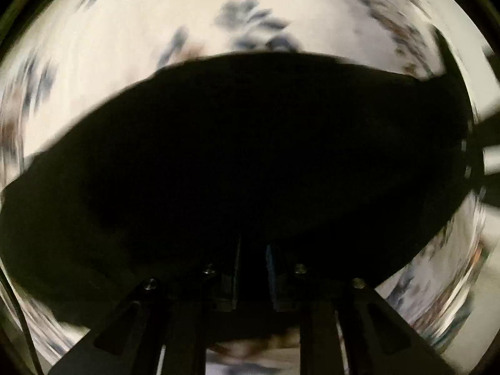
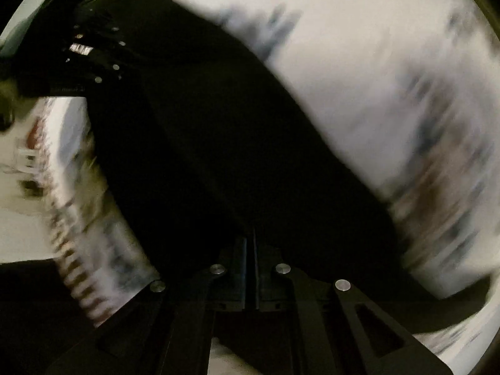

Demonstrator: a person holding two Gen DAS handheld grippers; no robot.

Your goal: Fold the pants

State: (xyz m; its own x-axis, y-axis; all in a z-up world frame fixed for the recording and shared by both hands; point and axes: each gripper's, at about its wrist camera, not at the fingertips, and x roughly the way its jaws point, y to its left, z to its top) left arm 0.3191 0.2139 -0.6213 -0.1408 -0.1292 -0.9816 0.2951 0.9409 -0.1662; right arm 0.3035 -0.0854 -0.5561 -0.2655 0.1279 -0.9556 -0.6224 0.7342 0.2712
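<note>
- Left wrist view: black pants (image 1: 250, 156) span the frame from 8 to 2 o'clock over a pale patterned cover (image 1: 125, 47) (blurred); the right gripper (image 1: 468, 143) shows only as a dark form at 3 o'clock.
- Right wrist view: the pants (image 2: 203, 156) run from 11 to 4 o'clock; only here do the left gripper's (image 2: 93, 50) body and screws appear, at 10 o'clock, and a light floor (image 2: 18, 231) at 9 o'clock.
- Left gripper (image 1: 253, 247): fingers (image 1: 232, 268) drawn close, pinching dark pants cloth.
- Right gripper (image 2: 251, 234): fingers (image 2: 240, 268) pressed almost together; cloth lies at the tips, pinched there.
</note>
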